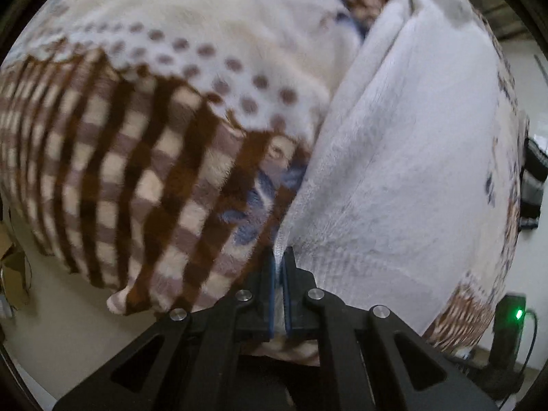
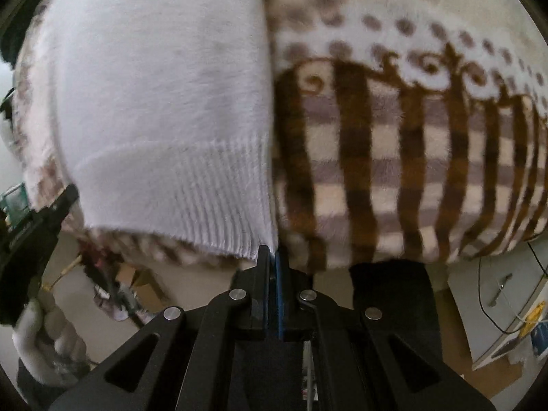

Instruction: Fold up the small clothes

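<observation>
A white knitted garment (image 1: 404, 157) lies on a fleece blanket. My left gripper (image 1: 281, 257) is shut on the garment's near edge, with cloth pinched between its blue pads. In the right wrist view the same white garment (image 2: 161, 102) shows its ribbed hem at the front. My right gripper (image 2: 272, 253) is shut on the hem's right corner. The left gripper (image 2: 37, 226) shows at the left edge of the right wrist view, near the hem's other corner.
The blanket (image 1: 130, 157) is cream with brown checks and dots and covers the surface; it also shows in the right wrist view (image 2: 411, 157). Its edge hangs over a pale floor (image 1: 68, 325). A device with a green light (image 1: 513, 318) and cables stand right. White furniture (image 2: 496, 308) stands right.
</observation>
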Available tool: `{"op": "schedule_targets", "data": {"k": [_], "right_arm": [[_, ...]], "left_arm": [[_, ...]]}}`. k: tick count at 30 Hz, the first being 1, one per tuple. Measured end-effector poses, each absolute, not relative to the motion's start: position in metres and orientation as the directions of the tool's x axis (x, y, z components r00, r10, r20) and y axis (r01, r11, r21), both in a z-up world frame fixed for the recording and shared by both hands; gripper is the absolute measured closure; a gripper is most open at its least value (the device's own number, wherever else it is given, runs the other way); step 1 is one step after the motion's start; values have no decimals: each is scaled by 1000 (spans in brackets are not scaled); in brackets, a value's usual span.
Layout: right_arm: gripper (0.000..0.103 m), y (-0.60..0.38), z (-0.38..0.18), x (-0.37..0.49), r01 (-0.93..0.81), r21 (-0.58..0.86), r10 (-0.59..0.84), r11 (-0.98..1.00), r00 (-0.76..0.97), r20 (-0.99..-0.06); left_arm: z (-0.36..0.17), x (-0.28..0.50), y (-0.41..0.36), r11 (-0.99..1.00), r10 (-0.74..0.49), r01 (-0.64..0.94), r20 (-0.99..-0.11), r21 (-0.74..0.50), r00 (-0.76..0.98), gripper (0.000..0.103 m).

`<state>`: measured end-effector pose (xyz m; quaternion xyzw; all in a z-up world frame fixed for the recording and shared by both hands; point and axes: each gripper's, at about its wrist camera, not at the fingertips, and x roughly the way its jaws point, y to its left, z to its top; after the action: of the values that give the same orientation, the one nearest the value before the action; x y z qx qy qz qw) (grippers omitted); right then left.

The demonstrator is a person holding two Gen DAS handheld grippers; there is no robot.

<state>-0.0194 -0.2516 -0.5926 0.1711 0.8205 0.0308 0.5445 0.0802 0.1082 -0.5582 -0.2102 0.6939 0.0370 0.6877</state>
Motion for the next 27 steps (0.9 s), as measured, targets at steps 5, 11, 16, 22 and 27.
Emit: {"op": "schedule_targets", "data": {"k": [5, 11, 16, 22, 27], "right_arm": [[94, -239, -596, -1, 217, 239, 308, 946, -385, -870], [43, -257, -554, 40, 281, 344, 430, 896, -353, -831], [35, -276, -509, 94, 281, 380, 440, 881, -197, -876], [35, -297, -486, 197, 285, 435, 455, 854, -5, -890], [35, -336, -498, 304, 292, 483, 470, 825, 118, -875]], "left_arm": [[-538, 94, 112, 886, -340, -330, -940, -326, 16, 94], [-468, 148, 137, 843, -417, -291, -891, -452, 178, 52], [-451, 255, 118, 839, -444, -186, -841, -511, 309, 51], [-488, 387, 80, 842, -460, -144, -833, -519, 308, 51], [-548, 446, 48, 870, -437, -146, -873, -471, 218, 57]]}}
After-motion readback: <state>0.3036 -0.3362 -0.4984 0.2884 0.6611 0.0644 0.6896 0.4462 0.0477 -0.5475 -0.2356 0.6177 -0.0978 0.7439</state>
